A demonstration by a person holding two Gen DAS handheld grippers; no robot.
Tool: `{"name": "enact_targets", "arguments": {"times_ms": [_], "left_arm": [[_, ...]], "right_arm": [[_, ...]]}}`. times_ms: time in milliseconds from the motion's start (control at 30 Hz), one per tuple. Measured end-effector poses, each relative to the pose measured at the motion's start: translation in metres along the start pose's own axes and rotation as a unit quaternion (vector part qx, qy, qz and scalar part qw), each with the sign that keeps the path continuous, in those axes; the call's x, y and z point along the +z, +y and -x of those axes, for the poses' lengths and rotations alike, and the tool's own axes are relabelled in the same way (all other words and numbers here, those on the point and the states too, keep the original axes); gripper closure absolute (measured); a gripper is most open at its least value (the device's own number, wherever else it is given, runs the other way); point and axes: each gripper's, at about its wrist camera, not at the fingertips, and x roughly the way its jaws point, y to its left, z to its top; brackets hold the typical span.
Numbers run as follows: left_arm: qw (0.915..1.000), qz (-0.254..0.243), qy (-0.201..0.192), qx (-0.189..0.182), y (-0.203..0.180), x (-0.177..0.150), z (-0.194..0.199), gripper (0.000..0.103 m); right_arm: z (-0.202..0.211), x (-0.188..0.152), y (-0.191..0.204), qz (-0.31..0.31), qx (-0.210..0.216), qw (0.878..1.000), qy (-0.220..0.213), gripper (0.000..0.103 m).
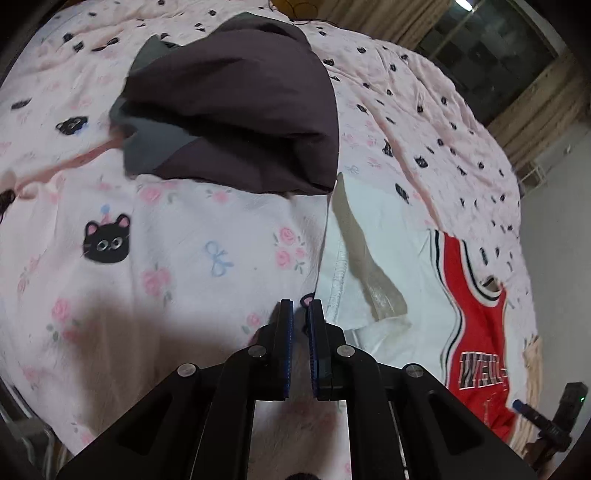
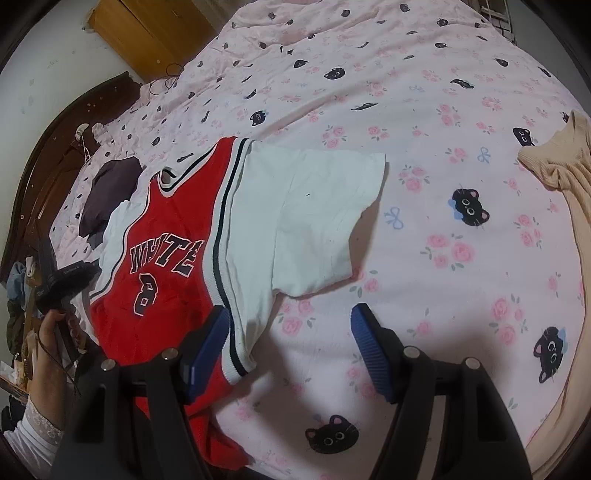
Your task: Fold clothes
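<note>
A red and white jersey shirt (image 2: 173,236) with "WHITE 8" on it lies flat on the bed, one white sleeve (image 2: 310,214) spread to the right. It also shows in the left wrist view (image 1: 476,325), at the right. My right gripper (image 2: 288,321) is open and empty, its left finger over the shirt's lower hem, its right finger over bare sheet. My left gripper (image 1: 300,310) is shut and empty, over the sheet beside the shirt's white sleeve (image 1: 373,258). A dark brown folded garment (image 1: 236,110) lies beyond it; it also shows in the right wrist view (image 2: 110,192).
The bed has a pink sheet (image 2: 443,110) with black cat faces and roses. A beige garment (image 2: 569,192) lies at the right edge. A wooden headboard (image 2: 48,162) and a cabinet (image 2: 155,29) stand at the left. Curtains and a window (image 1: 491,48) are beyond the bed.
</note>
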Motion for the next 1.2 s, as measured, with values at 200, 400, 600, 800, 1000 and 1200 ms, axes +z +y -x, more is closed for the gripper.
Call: {"name": "enact_targets", "arguments": {"times_ms": [200,400,600,800,1000,1200], "left_arm": [[0.9931,-0.073,0.004,-0.091,-0.019,-0.036,0.042,0.091],[0.9813,-0.151,0.07,-0.097,-0.045,-0.098,0.059,0.066],[0.9743,-0.163,0.124,-0.093,-0.054,-0.134,0.053,0.065],[0.9727,-0.174,0.117,-0.1,-0.07,-0.139,0.051,0.065],[0.9756,-0.18,0.086,-0.092,-0.089,-0.131,0.039,0.065],[0.9761,-0.183,0.079,-0.087,-0.094,-0.131,0.033,0.071]], "right_arm": [[0.014,-0.017,0.008,0.049,0.059,0.997,0.021,0.032],[0.018,-0.057,0.042,0.165,0.09,0.979,0.078,0.032],[-0.002,-0.092,0.071,0.232,0.065,0.963,0.12,0.032],[-0.019,-0.105,0.092,0.265,0.049,0.955,0.121,0.032],[-0.027,-0.109,0.094,0.255,0.047,0.959,0.116,0.035],[-0.034,-0.108,0.084,0.204,0.07,0.969,0.123,0.061]]}}
